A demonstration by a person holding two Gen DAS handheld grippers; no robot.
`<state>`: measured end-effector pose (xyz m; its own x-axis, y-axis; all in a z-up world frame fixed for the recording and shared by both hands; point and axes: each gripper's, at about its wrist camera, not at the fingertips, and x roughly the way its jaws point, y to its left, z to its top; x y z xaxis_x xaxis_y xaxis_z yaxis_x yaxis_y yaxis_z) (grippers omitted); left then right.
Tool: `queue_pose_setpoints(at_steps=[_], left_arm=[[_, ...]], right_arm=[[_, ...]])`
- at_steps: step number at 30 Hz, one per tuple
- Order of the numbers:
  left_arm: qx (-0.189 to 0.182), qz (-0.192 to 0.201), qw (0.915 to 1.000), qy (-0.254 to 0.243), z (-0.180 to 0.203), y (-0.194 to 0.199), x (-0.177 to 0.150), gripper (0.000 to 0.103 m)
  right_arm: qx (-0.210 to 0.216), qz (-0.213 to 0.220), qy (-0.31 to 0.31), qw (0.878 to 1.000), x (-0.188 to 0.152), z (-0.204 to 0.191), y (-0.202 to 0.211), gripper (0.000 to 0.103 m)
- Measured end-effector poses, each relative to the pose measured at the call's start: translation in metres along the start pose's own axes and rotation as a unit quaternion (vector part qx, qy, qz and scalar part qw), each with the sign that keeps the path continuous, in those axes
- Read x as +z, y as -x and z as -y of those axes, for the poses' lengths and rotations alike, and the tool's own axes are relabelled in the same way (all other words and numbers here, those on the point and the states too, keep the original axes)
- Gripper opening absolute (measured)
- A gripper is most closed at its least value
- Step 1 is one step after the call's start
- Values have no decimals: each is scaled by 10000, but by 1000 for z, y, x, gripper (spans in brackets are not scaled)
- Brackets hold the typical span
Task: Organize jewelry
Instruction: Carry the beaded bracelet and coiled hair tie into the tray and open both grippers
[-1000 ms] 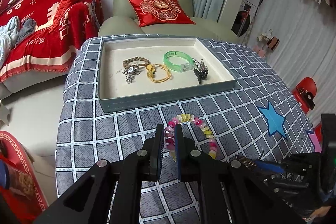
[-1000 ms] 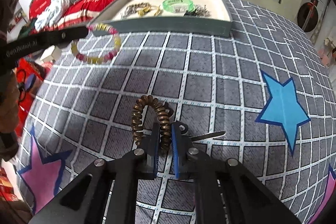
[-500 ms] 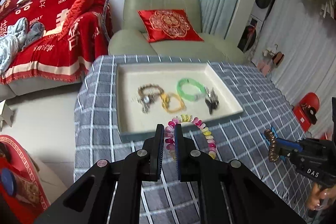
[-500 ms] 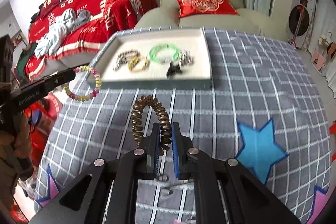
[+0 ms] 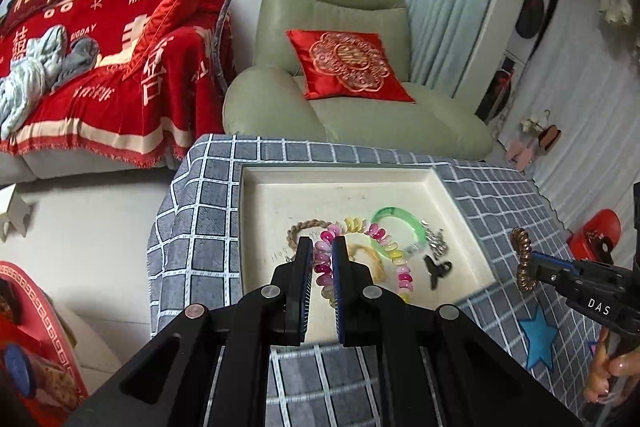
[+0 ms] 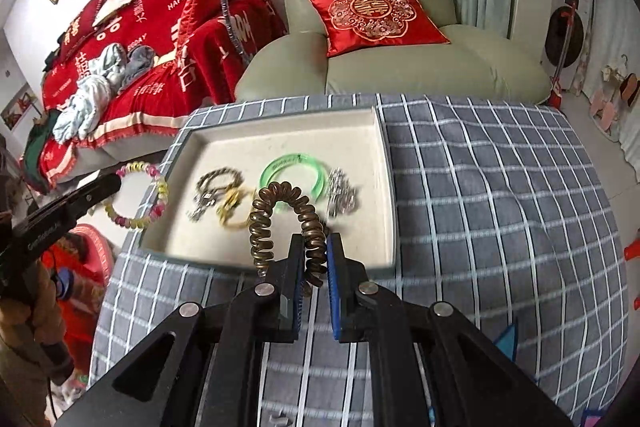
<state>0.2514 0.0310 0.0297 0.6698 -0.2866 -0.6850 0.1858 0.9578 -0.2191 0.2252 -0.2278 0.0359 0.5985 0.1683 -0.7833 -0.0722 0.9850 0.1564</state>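
My left gripper [image 5: 321,247] is shut on a pink and yellow beaded bracelet [image 5: 384,239] and holds it in the air over the near part of the cream tray [image 5: 340,183]. My right gripper [image 6: 313,241] is shut on a bronze spiral hair tie [image 6: 280,201], held above the tray's near edge [image 6: 272,263]. The tray holds a green bangle [image 6: 288,165], a braided brown bracelet [image 6: 218,179], a yellow cord bracelet [image 6: 234,205], a silver piece [image 6: 340,193] and a black clip [image 5: 438,269]. The left gripper and bracelet also show in the right wrist view [image 6: 138,195].
The tray sits on a table with a grey checked cloth [image 6: 480,187] that has blue star patches [image 5: 540,335]. A green armchair with a red cushion [image 6: 376,11] stands behind the table. A sofa under a red blanket [image 5: 100,67] is at the left.
Both grippers have risen and moved forward toward the tray with their pieces; the beaded bracelet now hangs over the tray's inside and the hair tie over its near edge.
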Motion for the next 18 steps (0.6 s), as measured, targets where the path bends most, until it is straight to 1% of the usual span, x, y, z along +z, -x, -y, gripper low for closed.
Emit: queue_pose_setpoints(at_steps=[5,8,12,18], left_arm=[[220,-281,9994,35,-3,-36,-5,26],[351,-423,9985,26,-2,-53,-13,26],[561,-532,9969,-164,2,-70,-21,26],[760,-636,9943,-395,10,-85,-30,26]], right_arm=[[-83,-130,-89,9998,10,5,-32,12],[-216,-210,-108,9995,12,8,-53,12],[-282,-286,-175,9990,13,13,-74,12],[-386,-386,-124,9984,12,14,-95,12]])
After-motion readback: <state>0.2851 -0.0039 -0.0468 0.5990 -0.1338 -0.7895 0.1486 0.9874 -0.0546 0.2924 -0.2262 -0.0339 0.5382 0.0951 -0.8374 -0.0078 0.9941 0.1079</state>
